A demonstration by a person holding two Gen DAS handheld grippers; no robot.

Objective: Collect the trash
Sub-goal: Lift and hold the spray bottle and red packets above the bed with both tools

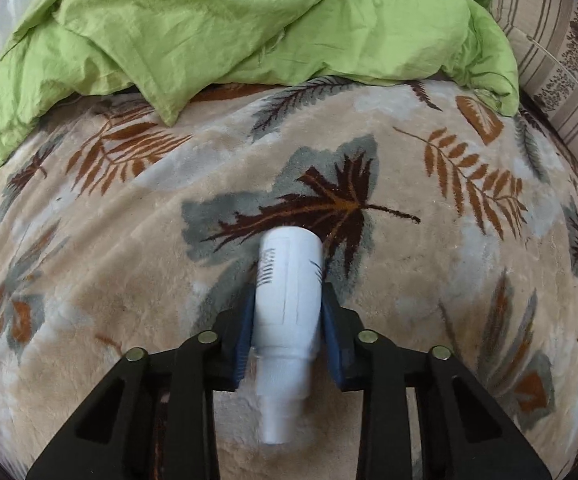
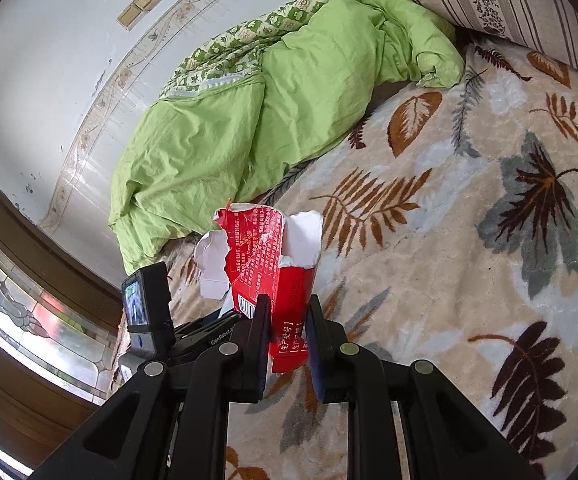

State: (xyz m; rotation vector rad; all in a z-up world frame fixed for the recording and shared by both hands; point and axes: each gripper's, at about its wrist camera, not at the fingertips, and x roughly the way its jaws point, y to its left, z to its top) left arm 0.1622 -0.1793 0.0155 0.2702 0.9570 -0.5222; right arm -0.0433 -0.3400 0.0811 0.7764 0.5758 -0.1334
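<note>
While over leaf blanket (image 1: 137,240): both grippers loaded.
Left gripper (image 1: 287,320): clamped white plastic bottle (image 1: 289,288).
Right gripper (image 2: 287,322): clamped torn red carton (image 2: 267,256), near green quilt (image 2: 225,120).

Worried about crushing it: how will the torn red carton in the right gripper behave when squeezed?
The carton will probably flex and buckle, since its top is ripped open with thin white flaps. It looks light and likely empty. The right gripper pinches its narrow lower end, so it may pivot.

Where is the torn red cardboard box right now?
In the right wrist view, the torn red cardboard box sits clamped between the right gripper fingers, above the leaf-patterned blanket, near the green quilt.
</note>
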